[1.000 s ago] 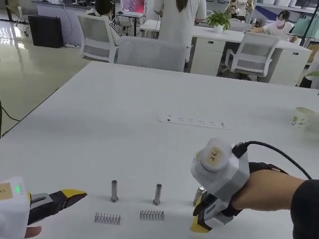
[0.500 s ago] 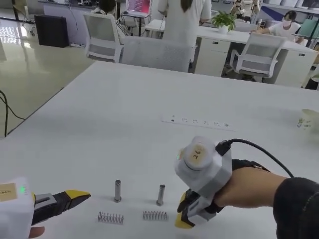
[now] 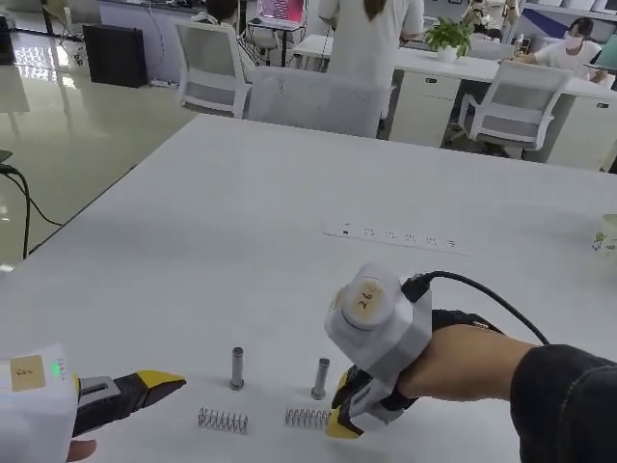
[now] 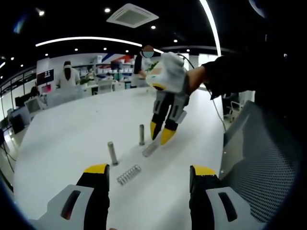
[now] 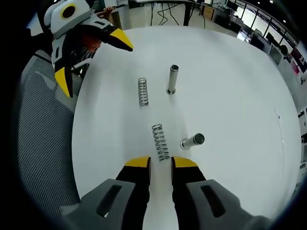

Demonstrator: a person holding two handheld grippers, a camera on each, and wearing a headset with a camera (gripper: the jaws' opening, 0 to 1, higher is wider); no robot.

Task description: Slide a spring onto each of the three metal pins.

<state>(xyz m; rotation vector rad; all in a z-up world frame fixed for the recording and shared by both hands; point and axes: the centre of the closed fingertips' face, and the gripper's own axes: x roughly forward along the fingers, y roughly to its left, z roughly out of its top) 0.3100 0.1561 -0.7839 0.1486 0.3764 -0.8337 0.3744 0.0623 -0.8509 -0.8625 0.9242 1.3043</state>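
Fingers (image 5: 138, 164) of our right gripper (image 5: 161, 163) are hovering narrowly parted at the right spring (image 5: 160, 142), lying just near of a pin (image 5: 193, 141); we are judging it light, squashy, wanting gentle mid-coil pinching, while our left gripper (image 4: 149, 169) is gaping wide.

Open-plan office. Long white table (image 3: 241, 222) with a built-in power strip (image 3: 395, 234) toward its far edge, grey chair (image 3: 313, 101) pushed up to that edge. Behind: rows of white desks (image 3: 424, 72), white swivel chairs (image 3: 511, 111), potted plant (image 3: 451, 37), one person seated at a desk (image 3: 576, 43), one standing (image 3: 371, 39). Glossy floor (image 3: 77, 116) off the table's left edge. Left gripper view: strip ceiling light (image 4: 91, 40), ceiling air vent (image 4: 132, 14).
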